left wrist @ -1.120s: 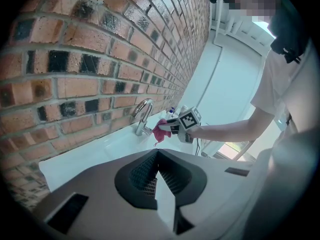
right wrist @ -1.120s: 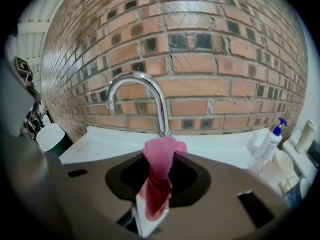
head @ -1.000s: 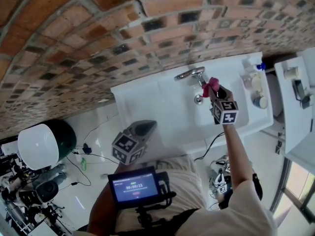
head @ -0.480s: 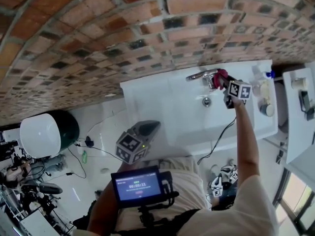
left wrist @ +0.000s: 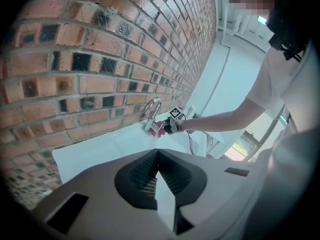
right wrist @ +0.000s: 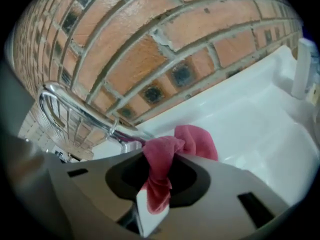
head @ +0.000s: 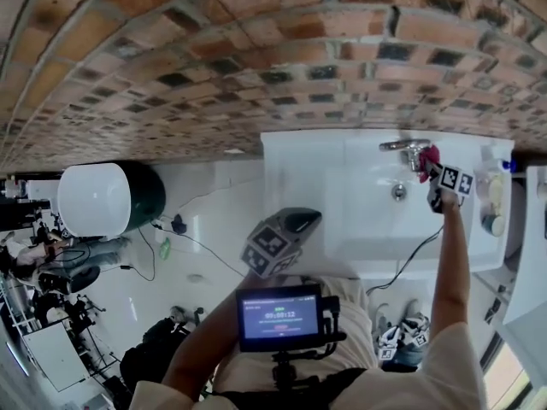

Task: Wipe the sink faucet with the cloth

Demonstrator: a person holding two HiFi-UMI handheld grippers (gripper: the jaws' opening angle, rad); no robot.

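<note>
A chrome faucet (head: 404, 146) stands at the back rim of a white sink (head: 359, 220) against the brick wall. My right gripper (head: 434, 175) is shut on a pink-red cloth (head: 428, 157), and the cloth presses against the faucet base. In the right gripper view the cloth (right wrist: 167, 159) bunches between the jaws just below the curved spout (right wrist: 75, 109). My left gripper (head: 286, 229) hangs low in front of the sink, jaws shut with nothing in them. From the left gripper view the faucet (left wrist: 151, 109), the cloth (left wrist: 158, 130) and the right gripper (left wrist: 172, 121) appear far off.
Bottles and small jars (head: 491, 190) stand on the sink's right ledge. A white and green round bin (head: 107, 199) sits on the floor at left, with cables (head: 184, 233) nearby. A screen on a chest rig (head: 279, 317) is below.
The right gripper has carried the cloth up from over the basin to the faucet base. The head view has swung left, so the sink sits further right.
</note>
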